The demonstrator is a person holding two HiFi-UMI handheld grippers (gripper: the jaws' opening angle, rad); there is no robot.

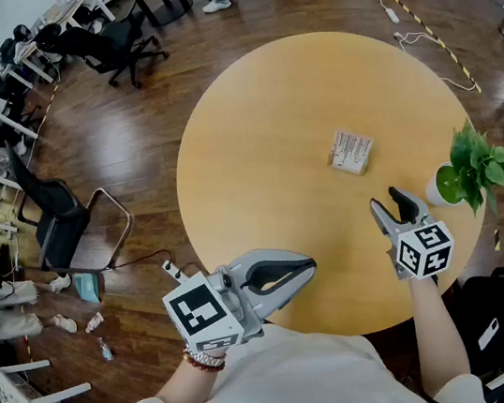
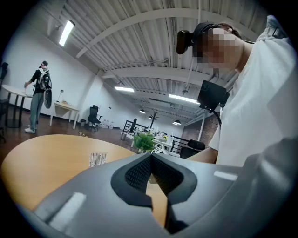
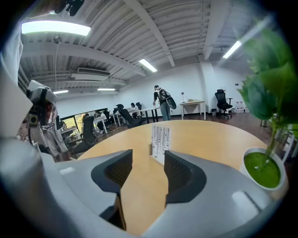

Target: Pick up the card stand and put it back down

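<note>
Card stand (image 1: 351, 151) | upright on table (image 1: 252, 139) | ahead of right tongs (image 1: 385, 200) (not touching)

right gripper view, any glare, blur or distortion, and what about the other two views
Right gripper view: fisheye with dark corners, the ceiling light blown out white, the plant blurred up close, the card stand sharp. Left gripper view: same dark corners, a mosaic patch on the person. Head view: even light, room bowed at the edges.

Left gripper (image 2: 152, 156), its 2 jaws together, over the wooden table (image 2: 46, 160); card stand (image 2: 98, 159) and potted plant (image 2: 144, 141) beyond
</note>
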